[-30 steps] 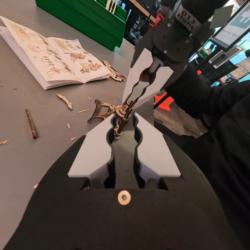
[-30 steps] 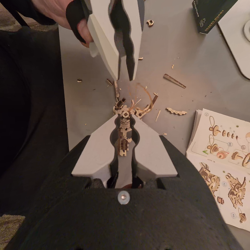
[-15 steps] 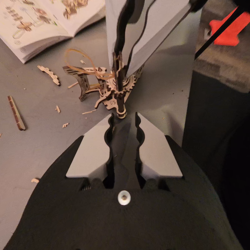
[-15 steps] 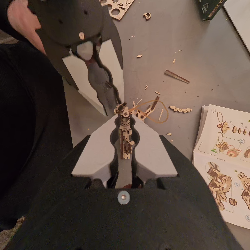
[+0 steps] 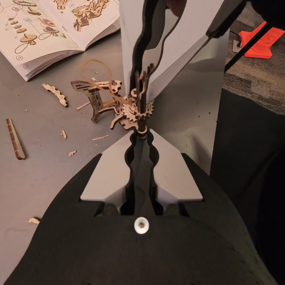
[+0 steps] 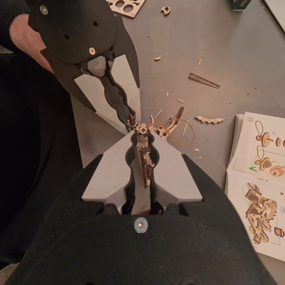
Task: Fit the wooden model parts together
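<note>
At frame centre the right gripper (image 6: 141,135) clamps the wooden model (image 6: 144,154), the left gripper (image 5: 141,135) stands parted at its washer tip (image 5: 141,133); the loose rubber band (image 5: 95,77) could snag and slip off

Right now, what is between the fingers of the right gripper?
The right gripper is shut on the wooden model: a flat geared assembly, with a rubber band looping out to its right. The fingers cover its sides, so the contact points cannot be seen.
</note>
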A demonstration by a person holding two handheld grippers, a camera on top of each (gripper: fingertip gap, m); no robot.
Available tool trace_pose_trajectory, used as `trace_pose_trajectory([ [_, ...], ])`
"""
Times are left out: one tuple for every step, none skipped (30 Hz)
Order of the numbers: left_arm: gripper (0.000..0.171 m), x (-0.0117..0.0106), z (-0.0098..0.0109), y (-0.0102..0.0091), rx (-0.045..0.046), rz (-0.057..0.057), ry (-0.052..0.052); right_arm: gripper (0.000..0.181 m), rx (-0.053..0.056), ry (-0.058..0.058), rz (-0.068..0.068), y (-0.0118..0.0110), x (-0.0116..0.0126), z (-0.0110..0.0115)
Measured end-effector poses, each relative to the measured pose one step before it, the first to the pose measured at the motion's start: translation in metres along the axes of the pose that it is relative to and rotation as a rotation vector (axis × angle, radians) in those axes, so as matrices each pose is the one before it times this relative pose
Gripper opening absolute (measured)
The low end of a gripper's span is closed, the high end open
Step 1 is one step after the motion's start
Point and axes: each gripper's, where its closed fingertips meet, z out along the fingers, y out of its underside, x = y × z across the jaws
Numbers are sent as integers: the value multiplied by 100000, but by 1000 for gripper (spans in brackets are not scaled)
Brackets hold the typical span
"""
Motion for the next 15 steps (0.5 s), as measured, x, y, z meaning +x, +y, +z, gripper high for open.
trace_pose_trajectory([
  [10, -33, -6, 17, -92, 796, -557, 9, 242, -28, 494, 111, 17, 51],
  [10, 7, -12, 11, 114, 866, -440, 9, 1030, 197, 538, -20, 23, -9],
  [10, 52, 5, 6, 77, 510, -81, 9, 605, 229, 532, 38, 11, -22],
  [10, 25, -22, -44, 449, 391, -68, 9, 407, 943, 379, 57, 94, -37],
  [10, -23, -76, -136, 882, 459, -438, 9, 843, 1300, 301, 7, 122, -83],
  [10, -11, -53, -124, 664, 680, -449, 9, 1427, 413, 767, -46, 36, -86],
  [10, 6, -55, -119, 488, 1024, -440, 9, 1451, 239, 1148, -52, 14, -93],
  [10, -3, -15, -13, -142, 1316, -524, 9, 1090, 71, 986, -13, -25, -90],
  [10, 19, 0, -32, 82, 1354, -413, 9, 585, 37, 596, 29, -56, -57],
  [10, 28, -3, -58, 389, 898, -222, 9, 605, 528, 64, 1, 9, -50],
  [10, 75, 60, 72, -372, 459, 441, 9, -39, 648, -675, 54, -30, -3],
  [10, 65, 59, 30, 22, 563, 339, 10, -954, 1027, -1414, 119, -33, -10],
  [10, 14, 4, -101, 961, 669, -13, 10, -741, 1079, -1068, 46, -21, -65],
  [10, 13, -8, -115, 747, 747, 16, 12, -796, 1065, -1358, 25, -43, -67],
  [10, -40, -4, -73, 161, 951, -250, 14, -2600, 2318, -1717, 275, 127, -6],
])
